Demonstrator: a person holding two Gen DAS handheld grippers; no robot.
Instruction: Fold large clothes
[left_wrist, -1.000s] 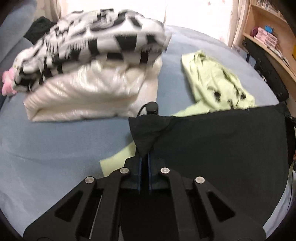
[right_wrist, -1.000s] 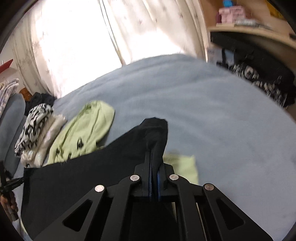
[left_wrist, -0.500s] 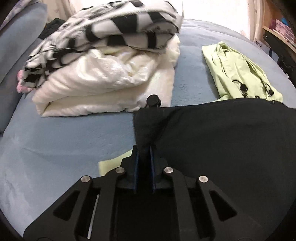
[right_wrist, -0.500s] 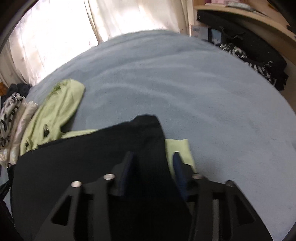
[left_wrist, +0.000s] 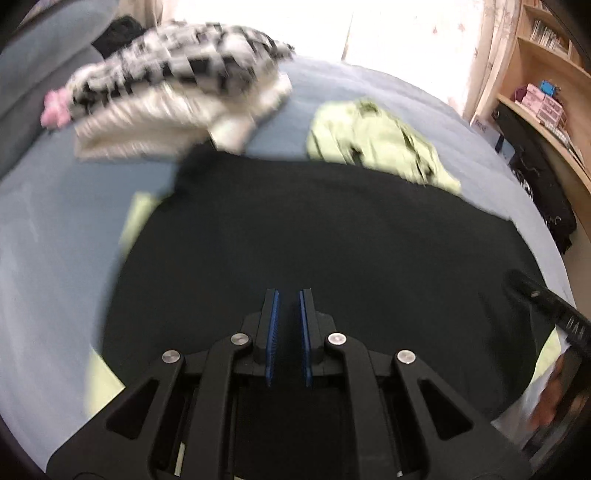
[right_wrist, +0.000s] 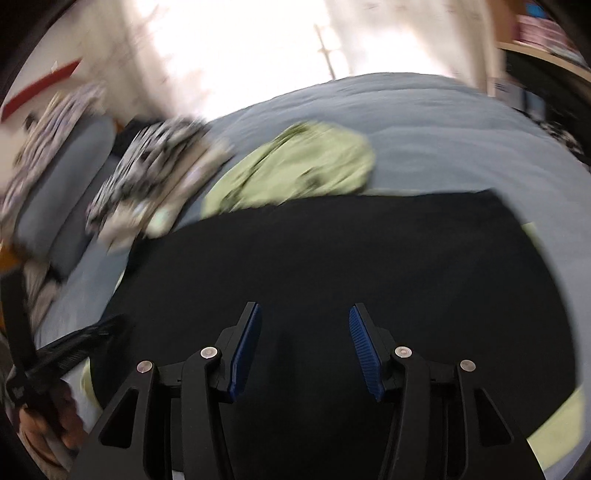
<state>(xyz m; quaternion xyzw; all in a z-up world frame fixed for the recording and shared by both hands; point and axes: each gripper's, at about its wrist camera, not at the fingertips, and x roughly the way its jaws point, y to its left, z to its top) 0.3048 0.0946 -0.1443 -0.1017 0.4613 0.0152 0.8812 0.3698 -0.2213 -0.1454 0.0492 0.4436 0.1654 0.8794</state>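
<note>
Black cloth garment (left_wrist: 314, 229) lies folded flat, left gripper (left_wrist: 288, 314) narrowly parted, right gripper (right_wrist: 304, 332) half-open, both empty; next, regrasp an edge.

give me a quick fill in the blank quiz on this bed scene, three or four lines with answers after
1. The big garment spread flat under both hand-held grippers is ____ in colour.
2. The crumpled garment lying beyond it is light ____.
3. The black-and-white patterned garment lies on top of a folded ____ one.
4. The jaws of the right hand-held gripper stand ____, with nothing gripped between them.

Missing words: black; green; cream; open
</note>
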